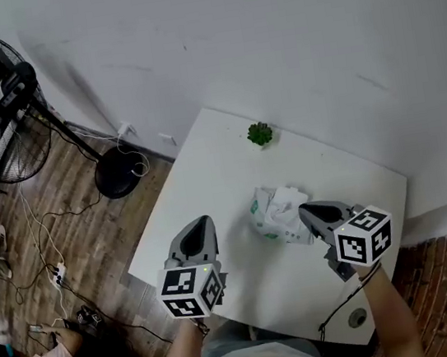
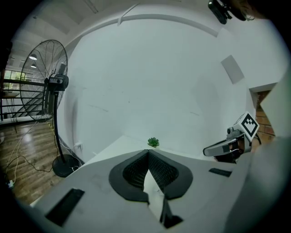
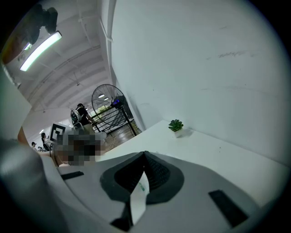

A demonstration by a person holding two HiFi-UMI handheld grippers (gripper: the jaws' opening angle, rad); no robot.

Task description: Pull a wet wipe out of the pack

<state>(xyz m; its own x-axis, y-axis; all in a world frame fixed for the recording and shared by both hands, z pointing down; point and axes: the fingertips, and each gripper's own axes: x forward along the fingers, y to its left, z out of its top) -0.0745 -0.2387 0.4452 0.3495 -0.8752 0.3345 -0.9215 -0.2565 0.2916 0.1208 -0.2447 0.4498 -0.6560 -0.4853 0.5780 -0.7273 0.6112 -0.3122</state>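
Both pairs of jaws are closed tip to tip with nothing between them. The left gripper (image 1: 203, 220) hangs over bare table (image 1: 206, 176), and the right gripper (image 1: 301, 208) has its tips at the edge of the one pack (image 1: 262, 216). Its long axis runs from far left to near right, with a crumpled wipe (image 1: 285, 202) bunched on top. Green print on the pack is too small to read. One small plant (image 1: 260, 133) sits beyond
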